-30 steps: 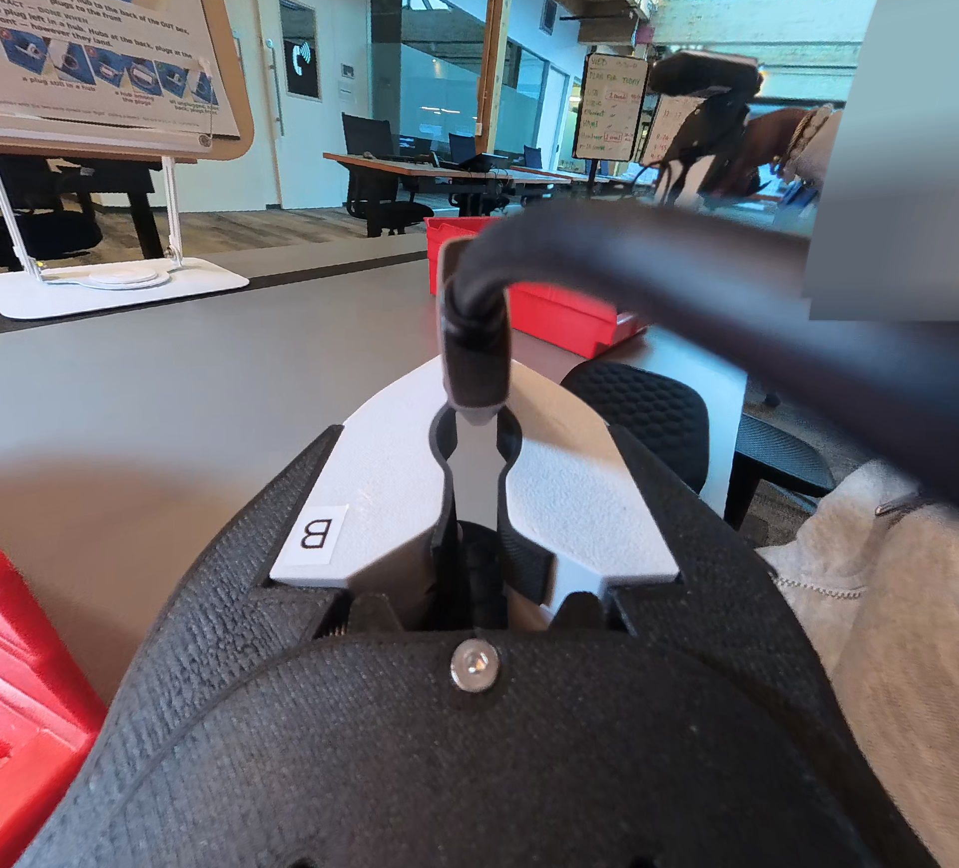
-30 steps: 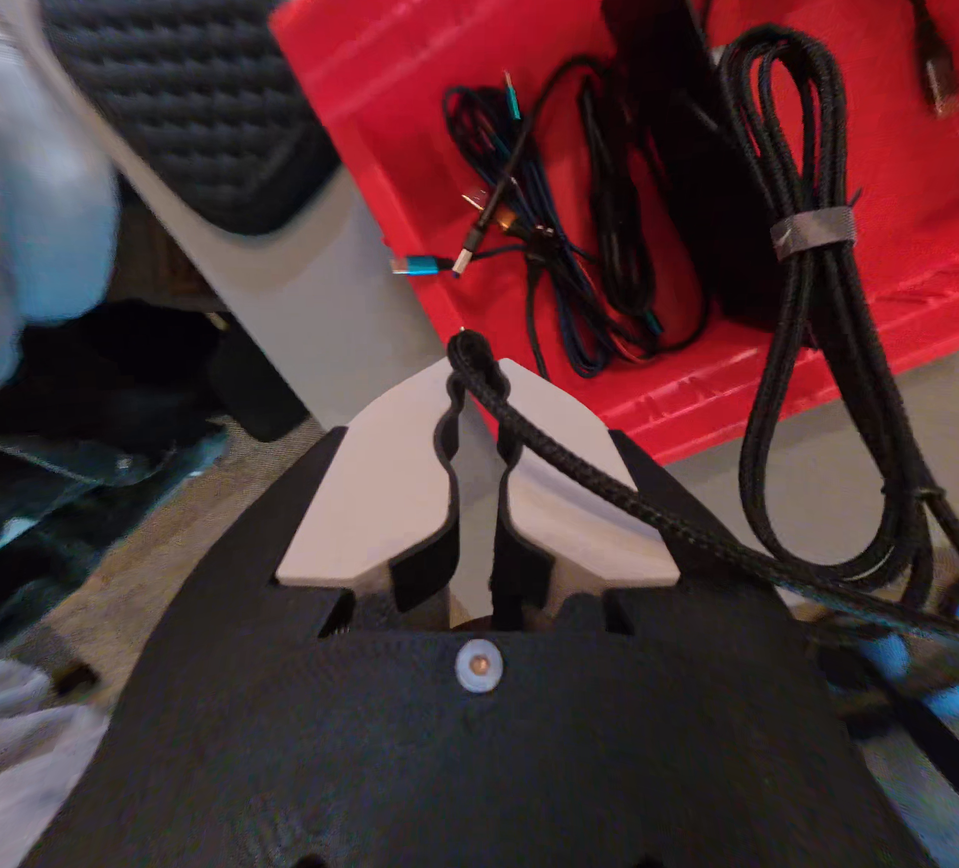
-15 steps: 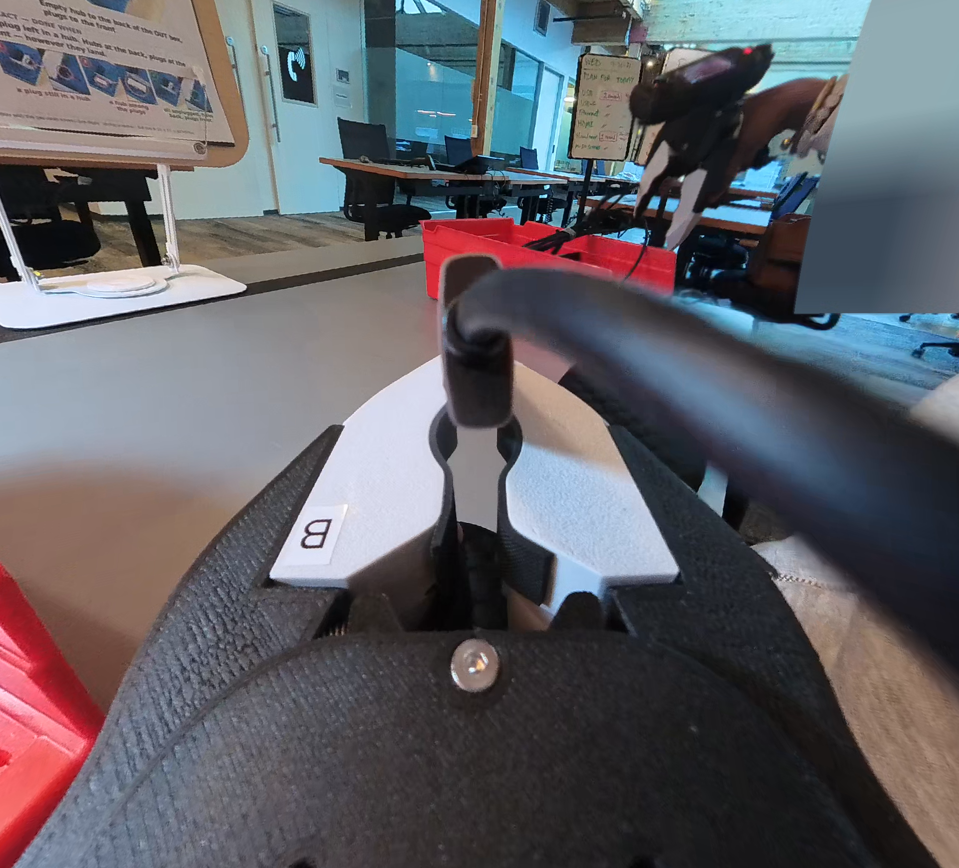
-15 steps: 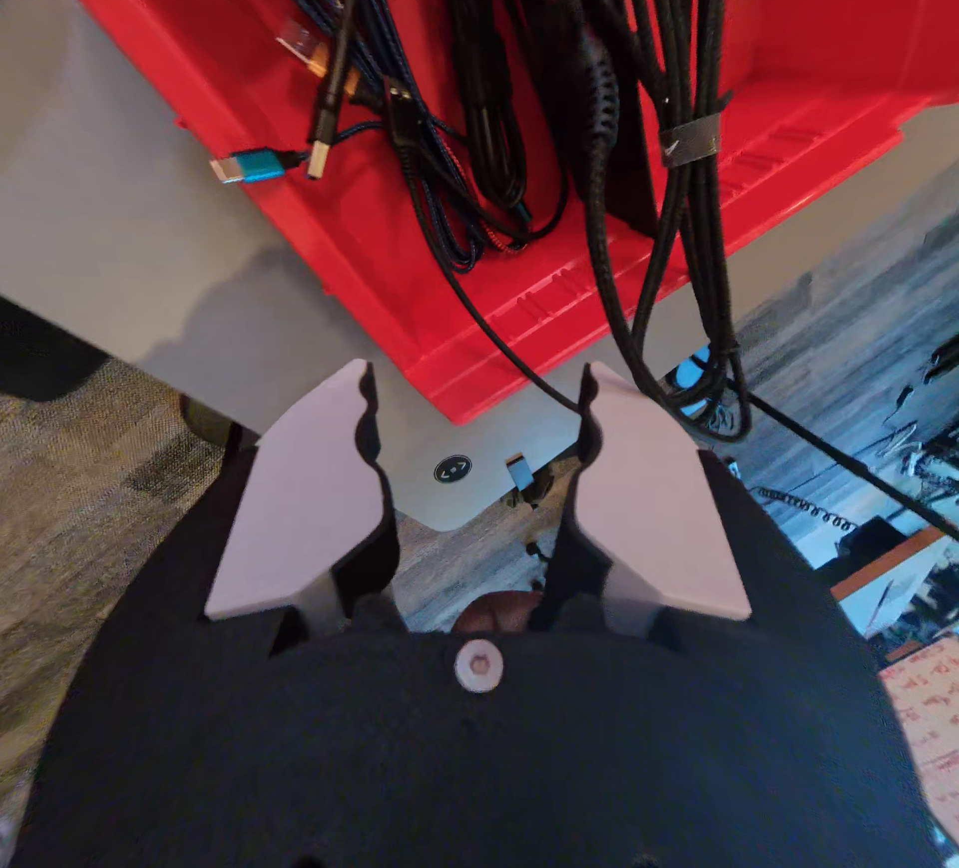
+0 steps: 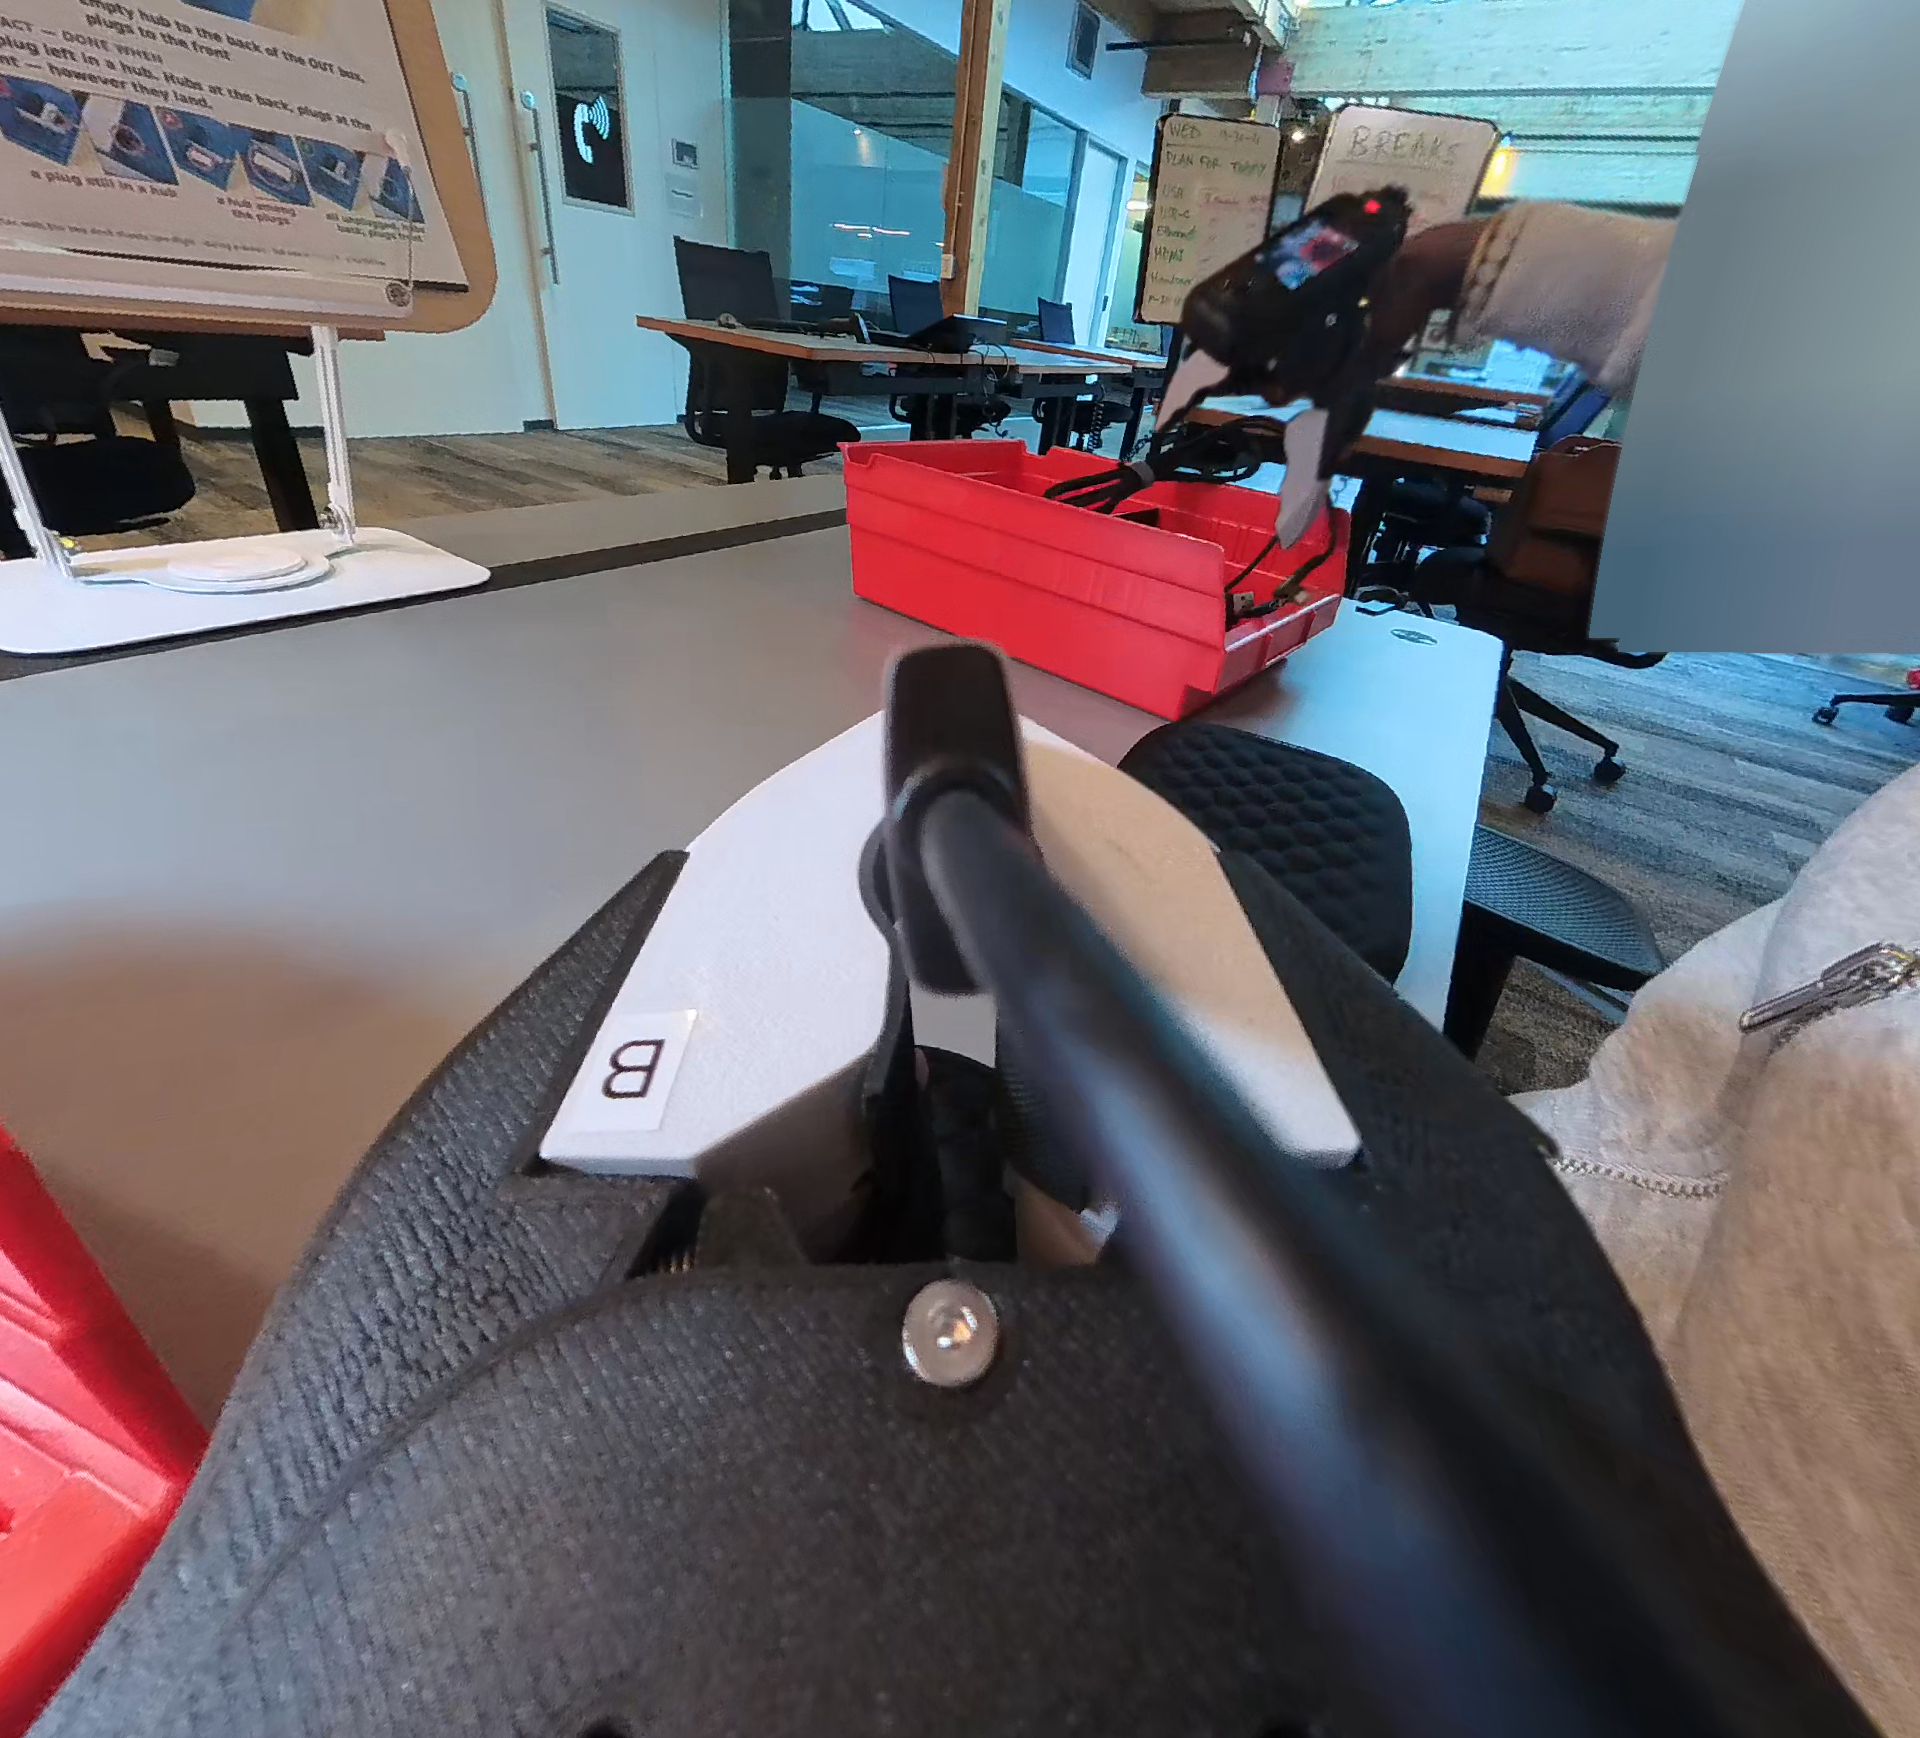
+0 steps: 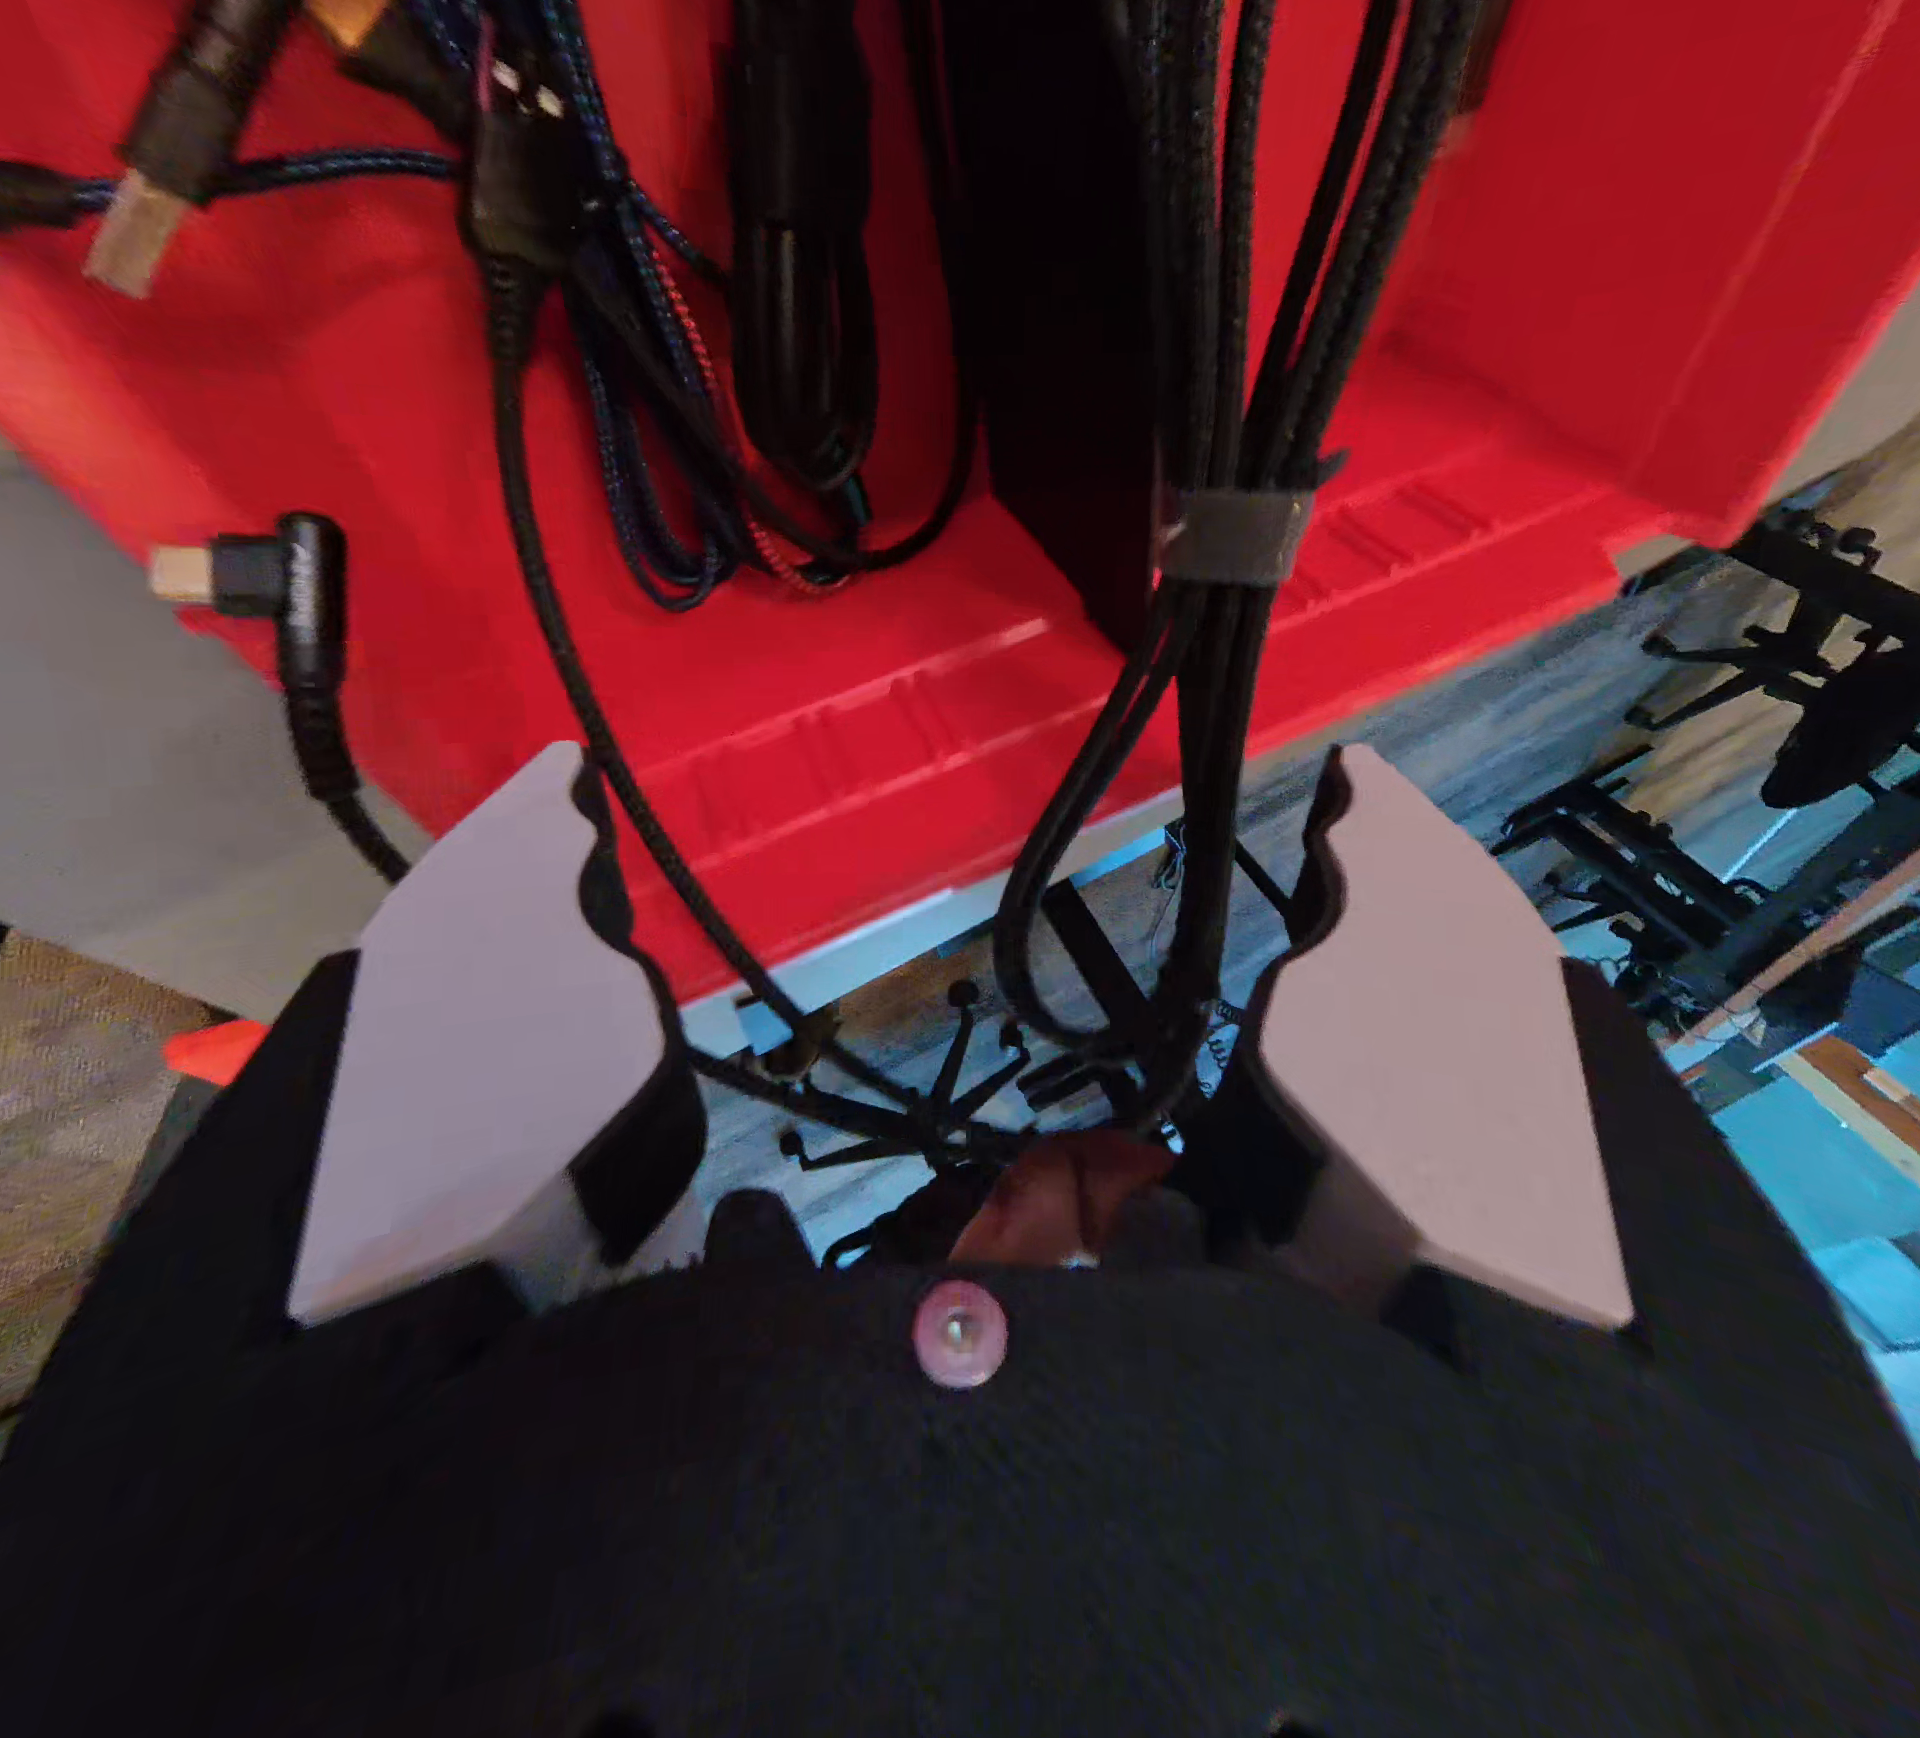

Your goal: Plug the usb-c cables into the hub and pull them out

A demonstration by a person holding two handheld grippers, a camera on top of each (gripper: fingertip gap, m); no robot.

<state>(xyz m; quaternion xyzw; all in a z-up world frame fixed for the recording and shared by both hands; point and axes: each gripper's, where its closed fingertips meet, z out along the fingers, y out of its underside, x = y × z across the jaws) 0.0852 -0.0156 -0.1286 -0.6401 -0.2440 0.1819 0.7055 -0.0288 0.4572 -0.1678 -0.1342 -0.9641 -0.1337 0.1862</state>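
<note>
Grey tabletop stretches ahead of the left gripper, clamped on a black cable. Only the right wrist view shows bundled cables in the red bin, just ahead of the right gripper, spread wide.

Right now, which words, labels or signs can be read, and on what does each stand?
I do not copy writing; these things bear it.
White sticker on the left gripper: one mark.
Instruction board on its stand: printed lines.
Two whiteboards behind: handwriting.
Dark sign by the door: a symbol.
Right wrist view: none.
</note>
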